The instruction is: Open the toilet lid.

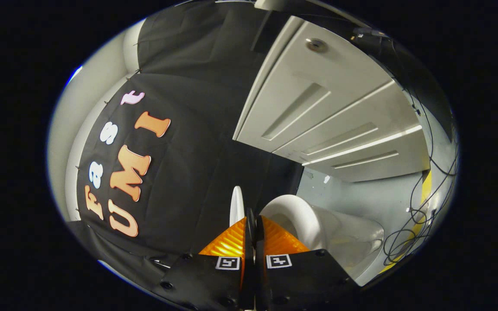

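Gripper (252, 224) at lower centre pinches the thin white plastic toilet lid (236, 206) by its edge, upright beside the white glossy seat ring (301, 218). Lid seems light, stiff, slippery.

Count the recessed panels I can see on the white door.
3 on the white door beyond the toilet: one under the knob, two further along it. The gripper is shut by the raised toilet lid.

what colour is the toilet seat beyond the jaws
White, glossy; the toilet seat shows best in the gripper view, just beyond the gripper, whose jaws are shut.
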Available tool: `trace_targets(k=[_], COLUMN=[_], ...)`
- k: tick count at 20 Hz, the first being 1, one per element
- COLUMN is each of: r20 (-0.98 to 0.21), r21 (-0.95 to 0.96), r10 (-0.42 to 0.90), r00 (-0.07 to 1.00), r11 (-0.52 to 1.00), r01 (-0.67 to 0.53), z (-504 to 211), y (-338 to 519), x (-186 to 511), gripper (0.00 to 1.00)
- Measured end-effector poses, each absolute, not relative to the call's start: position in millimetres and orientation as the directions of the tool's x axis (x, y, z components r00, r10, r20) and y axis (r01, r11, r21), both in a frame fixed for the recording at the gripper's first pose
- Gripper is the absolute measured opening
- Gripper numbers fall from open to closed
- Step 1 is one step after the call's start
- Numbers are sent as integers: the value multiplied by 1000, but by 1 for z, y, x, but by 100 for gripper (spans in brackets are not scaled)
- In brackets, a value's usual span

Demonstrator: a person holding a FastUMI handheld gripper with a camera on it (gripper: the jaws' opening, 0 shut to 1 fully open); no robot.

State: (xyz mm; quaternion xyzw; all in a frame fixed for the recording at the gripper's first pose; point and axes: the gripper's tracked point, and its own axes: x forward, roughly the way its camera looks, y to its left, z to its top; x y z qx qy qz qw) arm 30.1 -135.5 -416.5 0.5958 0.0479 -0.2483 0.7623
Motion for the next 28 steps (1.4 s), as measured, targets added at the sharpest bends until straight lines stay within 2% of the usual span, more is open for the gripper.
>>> trace_targets(k=[12,28], r20=[-270,-274], r21=[845,771], r10=[-383,-355], r00=[883,894], r11=[345,475], r01=[408,425], z=[-318,-250], y=[-118,-72], x=[74,102], gripper=[10,10])
